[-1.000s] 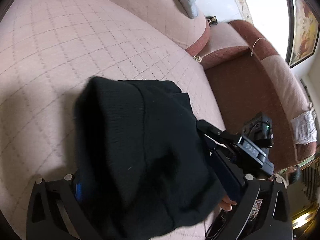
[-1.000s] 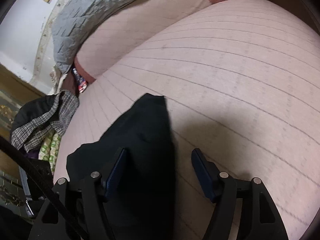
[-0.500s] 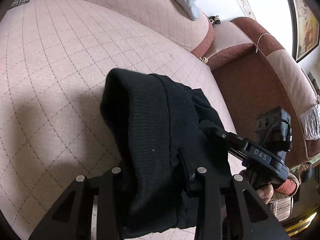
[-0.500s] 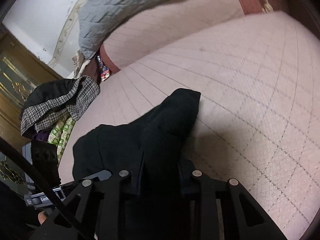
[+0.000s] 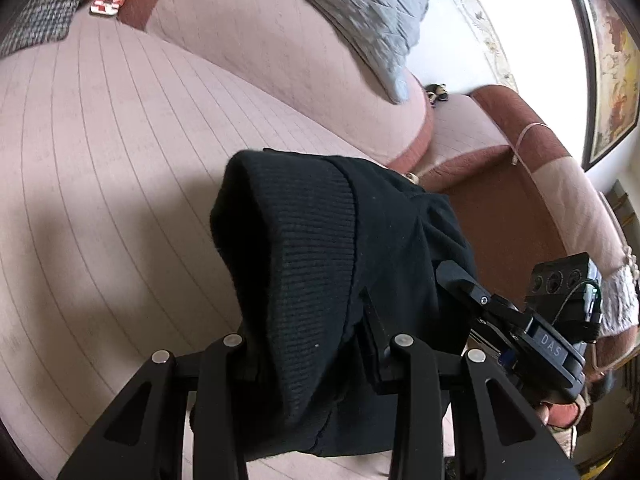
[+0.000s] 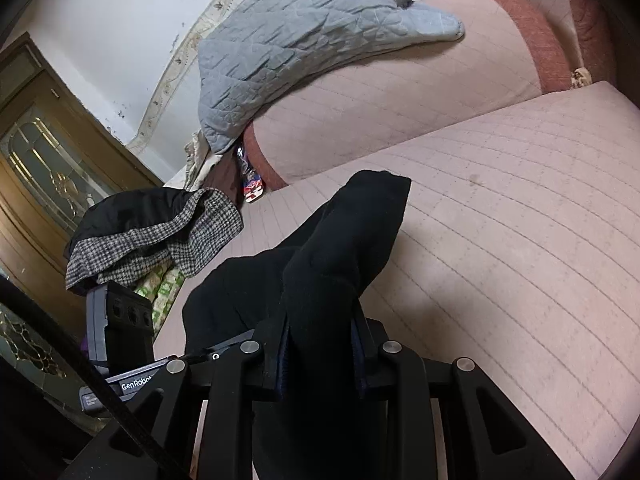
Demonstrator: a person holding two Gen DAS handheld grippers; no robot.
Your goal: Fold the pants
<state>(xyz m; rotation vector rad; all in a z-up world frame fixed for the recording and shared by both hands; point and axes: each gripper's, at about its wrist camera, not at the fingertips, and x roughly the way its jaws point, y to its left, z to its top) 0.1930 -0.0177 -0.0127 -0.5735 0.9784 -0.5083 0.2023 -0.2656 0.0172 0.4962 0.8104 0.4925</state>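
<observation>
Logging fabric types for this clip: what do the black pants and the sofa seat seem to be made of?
Black pants: seemingly a soft matte knit, with fine ribbing on the band and a fleecy look elsewhere. Sofa seat: pale pink quilted cloth, matte, with stitched lines; the exact fibre cannot be told.

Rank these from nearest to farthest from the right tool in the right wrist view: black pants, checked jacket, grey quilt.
1. Black pants, clamped in the right tool.
2. Checked jacket, to the left on the sofa seat.
3. Grey quilt, up on the sofa backrest, upper left.
</observation>
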